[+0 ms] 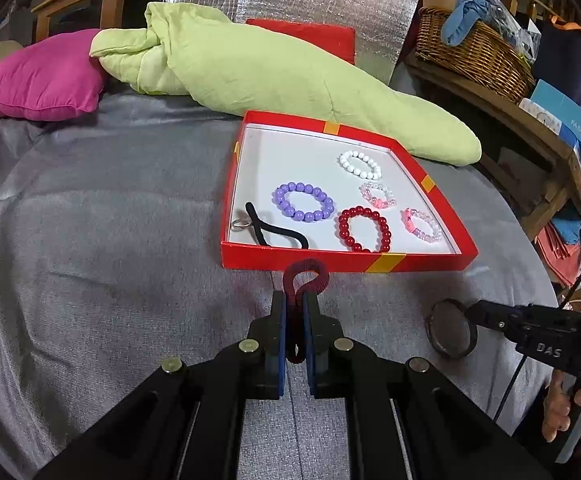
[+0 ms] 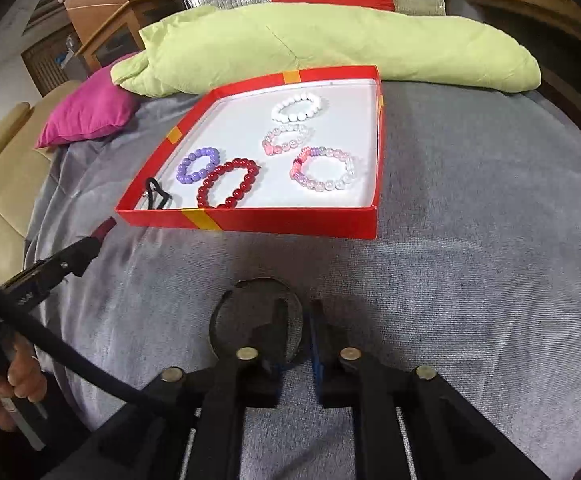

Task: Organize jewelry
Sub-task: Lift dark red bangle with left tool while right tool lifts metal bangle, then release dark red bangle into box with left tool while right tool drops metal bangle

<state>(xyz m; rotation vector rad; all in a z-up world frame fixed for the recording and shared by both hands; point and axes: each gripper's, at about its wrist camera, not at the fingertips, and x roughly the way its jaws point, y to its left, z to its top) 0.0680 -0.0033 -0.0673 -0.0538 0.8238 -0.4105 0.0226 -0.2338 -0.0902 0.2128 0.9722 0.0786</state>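
Note:
My left gripper [image 1: 294,300] is shut on a dark red hair tie [image 1: 304,278], whose loop sticks out just short of the red box's near wall [image 1: 346,262]. In the box lie white [image 1: 360,164], purple [image 1: 304,202] and red [image 1: 364,229] bead bracelets, two pink-clear ones [image 1: 377,195], and a black hair tie [image 1: 278,232] with a silver ring [image 1: 239,224]. A dark bangle [image 2: 256,284] lies on the grey cloth. My right gripper [image 2: 298,320] straddles its right rim, one finger inside the hoop, with a gap showing at the pads.
A long green cushion [image 1: 274,68] lies behind the box, with a magenta pillow [image 1: 42,76] at the far left. A wooden shelf with a wicker basket [image 1: 474,52] and boxes stands to the right of the bed. A hand [image 1: 578,404] holds the right gripper's handle.

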